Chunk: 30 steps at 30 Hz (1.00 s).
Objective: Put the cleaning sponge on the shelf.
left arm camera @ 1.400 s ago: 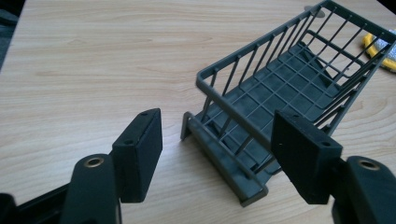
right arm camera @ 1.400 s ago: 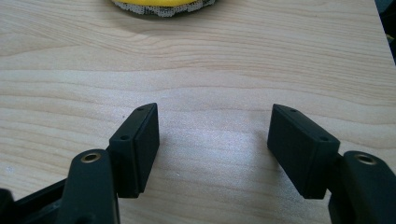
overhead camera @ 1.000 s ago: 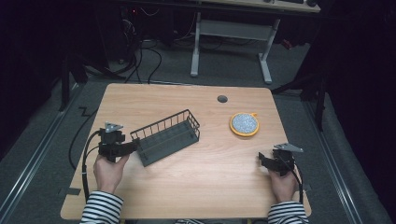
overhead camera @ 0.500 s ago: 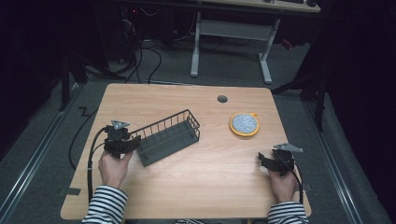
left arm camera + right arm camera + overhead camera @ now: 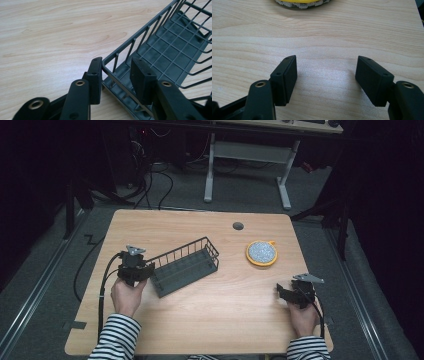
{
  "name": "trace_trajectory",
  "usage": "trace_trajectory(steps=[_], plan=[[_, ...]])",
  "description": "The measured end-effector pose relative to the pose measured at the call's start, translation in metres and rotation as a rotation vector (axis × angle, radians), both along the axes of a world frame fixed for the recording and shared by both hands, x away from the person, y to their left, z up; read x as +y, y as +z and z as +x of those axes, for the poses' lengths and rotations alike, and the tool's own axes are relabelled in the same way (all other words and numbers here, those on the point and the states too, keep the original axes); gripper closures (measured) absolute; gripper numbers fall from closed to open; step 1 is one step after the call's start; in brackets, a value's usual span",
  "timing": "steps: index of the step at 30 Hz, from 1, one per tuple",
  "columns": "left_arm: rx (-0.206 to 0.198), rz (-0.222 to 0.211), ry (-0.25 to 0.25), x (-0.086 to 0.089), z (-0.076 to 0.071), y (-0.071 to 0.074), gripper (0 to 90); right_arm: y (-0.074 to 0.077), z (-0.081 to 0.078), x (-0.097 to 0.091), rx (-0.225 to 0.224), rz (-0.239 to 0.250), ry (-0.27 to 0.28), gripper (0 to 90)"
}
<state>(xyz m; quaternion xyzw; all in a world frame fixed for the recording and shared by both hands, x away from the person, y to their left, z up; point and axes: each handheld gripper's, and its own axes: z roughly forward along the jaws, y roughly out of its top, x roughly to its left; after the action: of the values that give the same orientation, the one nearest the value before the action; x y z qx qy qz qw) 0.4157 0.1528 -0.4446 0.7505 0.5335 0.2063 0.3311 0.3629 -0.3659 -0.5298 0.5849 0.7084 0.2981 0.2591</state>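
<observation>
A dark grey wire basket [image 5: 185, 265] lies slantwise on the wooden table [image 5: 210, 320], left of centre. My left gripper [image 5: 149, 270] is at its near left end. In the left gripper view its jaws [image 5: 116, 67] straddle the basket's corner [image 5: 175, 50]: one pad [image 5: 96, 77] sits against the outside of the rim and the other [image 5: 141, 80] stands inside against the wires. These jaws have just been closing on that corner. My right gripper [image 5: 280, 292] rests near the table's right front, and its jaws [image 5: 325, 72] are open over bare wood.
A round yellow-rimmed disc with a speckled grey top [image 5: 261, 253] lies right of the basket, and its edge [image 5: 299, 3] is ahead of the right gripper. A dark cable grommet [image 5: 238, 226] sits near the table's far edge. Cables and desk legs stand on the floor beyond.
My left gripper has slid right to the basket's end and its jaws have narrowed around the corner. The right gripper and the disc have kept still.
</observation>
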Motion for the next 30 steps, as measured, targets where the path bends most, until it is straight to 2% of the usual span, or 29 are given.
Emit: trace_trajectory(steps=[3, 12, 15, 21, 30], plan=[[-0.001, -0.023, -0.004, -0.004, 0.003, -0.001, 64.0, 0.000, 0.000, 0.000, 0.001, -0.001, 0.001, 34.2], [0.000, 0.001, -0.043, -0.020, 0.013, 0.000, 65.0, 0.000, 0.000, 0.000, 0.000, -0.003, 0.005, 34.1], [-0.005, -0.019, -0.051, -0.024, 0.016, -0.001, 65.4, 0.000, 0.000, 0.000, 0.000, -0.002, 0.005, 34.1], [-0.007, -0.005, -0.081, -0.035, 0.019, -0.001, 66.3, 0.000, 0.000, 0.000, 0.000, -0.002, 0.005, 34.1], [-0.016, -0.010, -0.122, -0.048, 0.022, -0.001, 66.8, 0.000, 0.000, 0.000, 0.000, -0.002, 0.007, 34.1]])
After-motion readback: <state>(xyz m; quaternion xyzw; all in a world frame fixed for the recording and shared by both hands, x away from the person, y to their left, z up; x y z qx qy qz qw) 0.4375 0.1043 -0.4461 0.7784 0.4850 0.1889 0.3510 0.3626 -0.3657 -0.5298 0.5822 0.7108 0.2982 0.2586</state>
